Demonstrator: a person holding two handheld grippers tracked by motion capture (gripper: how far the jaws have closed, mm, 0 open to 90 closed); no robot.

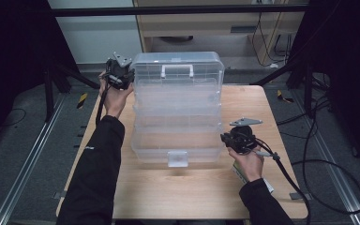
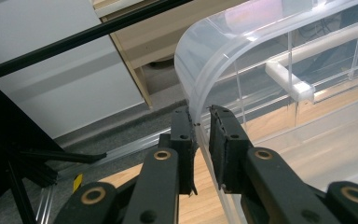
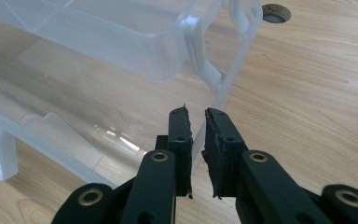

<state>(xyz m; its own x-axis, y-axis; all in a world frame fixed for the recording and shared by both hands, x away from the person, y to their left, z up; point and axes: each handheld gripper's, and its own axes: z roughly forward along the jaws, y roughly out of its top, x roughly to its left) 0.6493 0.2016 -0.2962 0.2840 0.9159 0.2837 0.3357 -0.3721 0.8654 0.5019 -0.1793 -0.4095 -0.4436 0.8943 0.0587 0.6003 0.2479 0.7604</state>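
Lower right of the high view: the right tool (image 1: pixel 226 139) pinches the near right wall edge of the clear plastic tiered storage box (image 1: pixel 177 110), jaws nearly together on thin plastic. The box stands mid-frame on the light wooden surface (image 1: pixel 178 197), tiers spread. Upper left: the left tool (image 1: pixel 130 75) pinches the lid's curved rim beside the white carry handle (image 1: pixel 177 70). Risk: both grips hold slick, thin edges; uneven pulling could slip a rim free or twist the hinged tiers.

My black two-jaw left gripper (image 1: pixel 120 75) reaches far forward, jaws nearly closed; my black two-jaw right gripper (image 1: pixel 239 139) stays near, jaws likewise narrow.
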